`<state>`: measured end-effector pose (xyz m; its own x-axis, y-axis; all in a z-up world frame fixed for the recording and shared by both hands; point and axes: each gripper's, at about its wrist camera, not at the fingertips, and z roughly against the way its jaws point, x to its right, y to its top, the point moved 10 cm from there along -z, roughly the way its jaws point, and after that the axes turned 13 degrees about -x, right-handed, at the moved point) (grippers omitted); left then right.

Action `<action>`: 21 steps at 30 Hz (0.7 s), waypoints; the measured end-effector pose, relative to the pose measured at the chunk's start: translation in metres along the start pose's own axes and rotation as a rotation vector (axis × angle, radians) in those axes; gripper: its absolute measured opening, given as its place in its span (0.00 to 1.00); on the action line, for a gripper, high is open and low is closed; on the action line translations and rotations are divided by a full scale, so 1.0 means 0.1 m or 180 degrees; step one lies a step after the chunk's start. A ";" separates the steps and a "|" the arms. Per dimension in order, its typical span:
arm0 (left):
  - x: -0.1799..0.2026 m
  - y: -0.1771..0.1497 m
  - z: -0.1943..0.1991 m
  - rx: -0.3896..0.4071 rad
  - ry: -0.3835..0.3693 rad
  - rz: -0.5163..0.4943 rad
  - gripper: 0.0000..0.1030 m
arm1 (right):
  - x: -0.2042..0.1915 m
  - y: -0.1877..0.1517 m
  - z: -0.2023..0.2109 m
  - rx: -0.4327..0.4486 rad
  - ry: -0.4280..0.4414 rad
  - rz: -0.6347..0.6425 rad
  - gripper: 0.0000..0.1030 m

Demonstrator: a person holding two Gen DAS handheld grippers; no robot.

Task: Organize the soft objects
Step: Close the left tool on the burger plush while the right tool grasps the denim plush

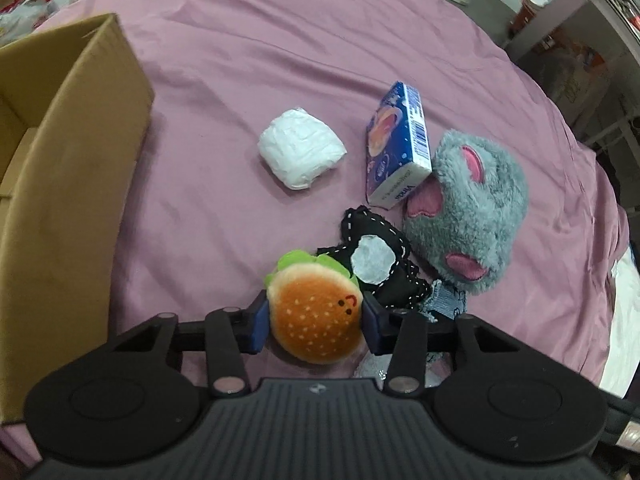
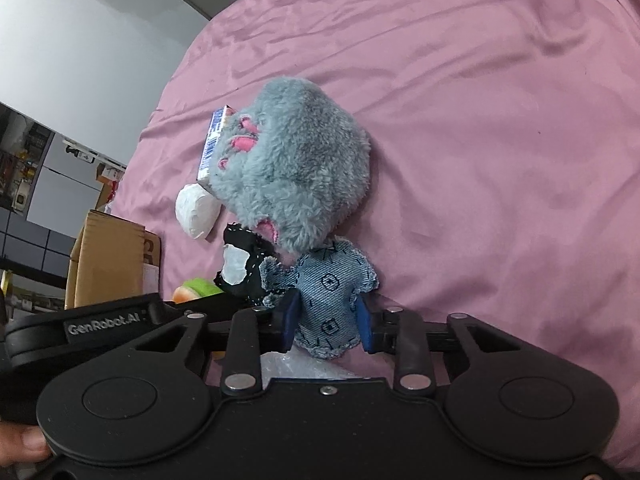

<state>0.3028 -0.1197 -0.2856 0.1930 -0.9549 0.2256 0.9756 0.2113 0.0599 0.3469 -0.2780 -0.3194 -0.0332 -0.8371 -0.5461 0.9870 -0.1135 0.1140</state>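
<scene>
The left gripper (image 1: 315, 322) is clamped on the burger (image 1: 314, 312), right of the box (image 1: 72, 184). The right gripper (image 2: 327, 322) pinches the denim toy (image 2: 330, 300); lifting may drag the black toy (image 2: 240, 264) touching it.

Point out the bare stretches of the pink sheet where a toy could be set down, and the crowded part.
Bare sheet runs beyond the white bundle, and between the cardboard box and that bundle. More lies on the grey plush's far side. Crowded: burger toy, black pouch, tissue pack and denim piece cluster with the plush.
</scene>
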 end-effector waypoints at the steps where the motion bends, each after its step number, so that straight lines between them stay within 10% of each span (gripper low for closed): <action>1: 0.00 0.01 0.04 0.0019 -0.0022 0.0020 0.43 | -0.01 -0.01 0.02 0.0019 -0.0016 0.0018 0.26; 21: -0.38 -0.31 1.20 0.0590 -0.0417 -0.0066 0.43 | -0.95 -0.39 0.82 0.0576 -0.0246 0.0364 0.26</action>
<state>0.2521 -0.0647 -0.1797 0.1461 -0.9268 0.3460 0.9409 0.2382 0.2409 0.2985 -0.2385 -0.2039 0.0584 -0.8877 -0.4567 0.9410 -0.1039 0.3222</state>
